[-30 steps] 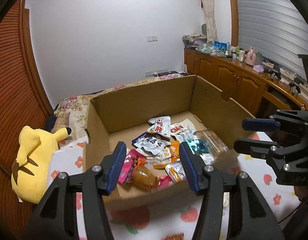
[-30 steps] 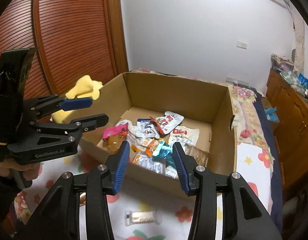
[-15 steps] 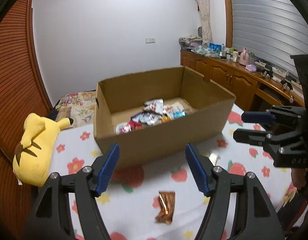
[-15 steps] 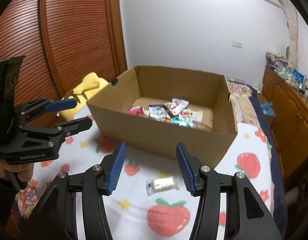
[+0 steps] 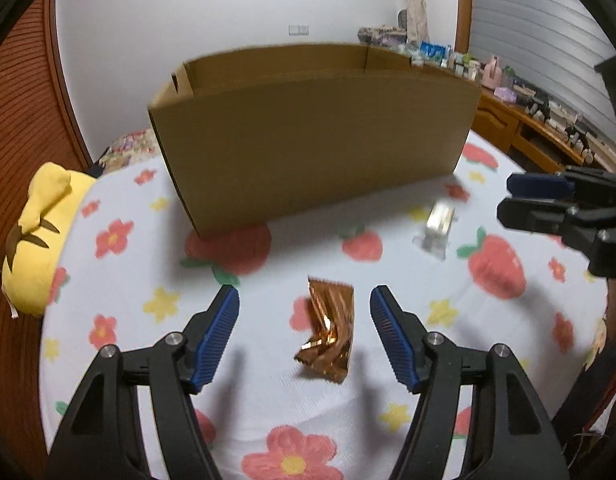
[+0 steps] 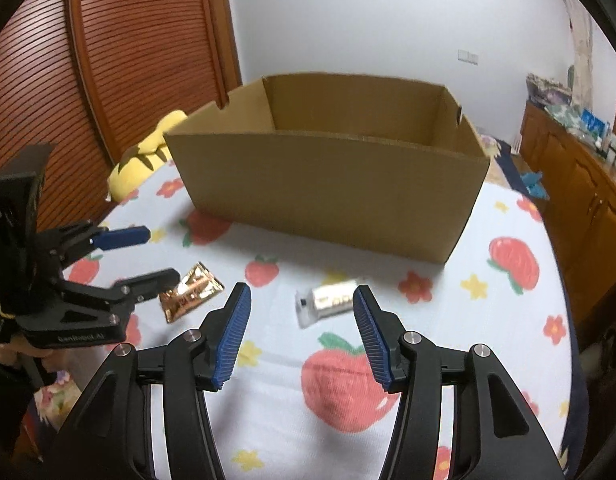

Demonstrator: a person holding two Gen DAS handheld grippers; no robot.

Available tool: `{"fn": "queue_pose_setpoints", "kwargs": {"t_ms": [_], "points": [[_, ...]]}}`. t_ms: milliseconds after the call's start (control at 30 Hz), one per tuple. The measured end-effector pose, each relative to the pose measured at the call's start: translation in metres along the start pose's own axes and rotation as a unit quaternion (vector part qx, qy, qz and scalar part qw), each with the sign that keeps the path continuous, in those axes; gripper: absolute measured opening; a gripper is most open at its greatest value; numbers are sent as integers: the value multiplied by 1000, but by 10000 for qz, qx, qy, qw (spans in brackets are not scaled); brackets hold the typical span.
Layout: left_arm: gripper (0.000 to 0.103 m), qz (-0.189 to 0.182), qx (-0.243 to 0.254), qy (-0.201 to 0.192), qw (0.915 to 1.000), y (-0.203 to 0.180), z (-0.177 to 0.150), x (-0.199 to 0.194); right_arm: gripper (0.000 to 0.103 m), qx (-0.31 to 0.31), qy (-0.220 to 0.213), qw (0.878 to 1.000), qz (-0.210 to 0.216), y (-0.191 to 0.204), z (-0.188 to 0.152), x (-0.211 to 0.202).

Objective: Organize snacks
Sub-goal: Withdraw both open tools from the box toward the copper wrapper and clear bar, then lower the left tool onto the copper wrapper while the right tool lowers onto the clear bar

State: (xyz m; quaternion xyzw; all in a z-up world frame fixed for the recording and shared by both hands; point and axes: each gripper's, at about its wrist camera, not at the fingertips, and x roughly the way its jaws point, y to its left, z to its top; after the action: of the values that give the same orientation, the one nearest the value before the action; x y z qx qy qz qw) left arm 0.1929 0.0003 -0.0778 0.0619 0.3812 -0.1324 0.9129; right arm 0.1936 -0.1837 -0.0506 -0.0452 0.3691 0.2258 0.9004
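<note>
Left gripper [image 5: 304,336] low over the table [image 5: 520,320], jaws spread wide, framing a crumpled copper snack packet [image 5: 328,336] lying flat between them, untouched. Right gripper [image 6: 302,336] likewise gaping, empty, with a silvery snack packet [image 6: 330,304] on the cloth just ahead, label too blurred to read. Cardboard box [image 6: 328,184] beyond both packets, near wall blocking any look at the contents from this low angle. Yellow plush [image 5: 32,232] at the table's left edge, partly cut off behind the box in the right wrist view
</note>
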Motion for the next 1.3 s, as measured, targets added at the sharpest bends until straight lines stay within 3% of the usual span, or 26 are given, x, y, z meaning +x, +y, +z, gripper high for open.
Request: {"fn": "queue_pose_setpoints", "kwargs": {"t_ms": [600,1033,1300], "points": [[67,-23,-136,284,9995,0,-16,26,54,100,364,9993,19,-4,-15,37],[67,-73,-208,242,9995,4,-16,25,54,383,557,9977,7,-21,0,66],[67,-102,-245,221,9994,6,-17,24,52,97,651,9976,-207,-10,11,85]]}}
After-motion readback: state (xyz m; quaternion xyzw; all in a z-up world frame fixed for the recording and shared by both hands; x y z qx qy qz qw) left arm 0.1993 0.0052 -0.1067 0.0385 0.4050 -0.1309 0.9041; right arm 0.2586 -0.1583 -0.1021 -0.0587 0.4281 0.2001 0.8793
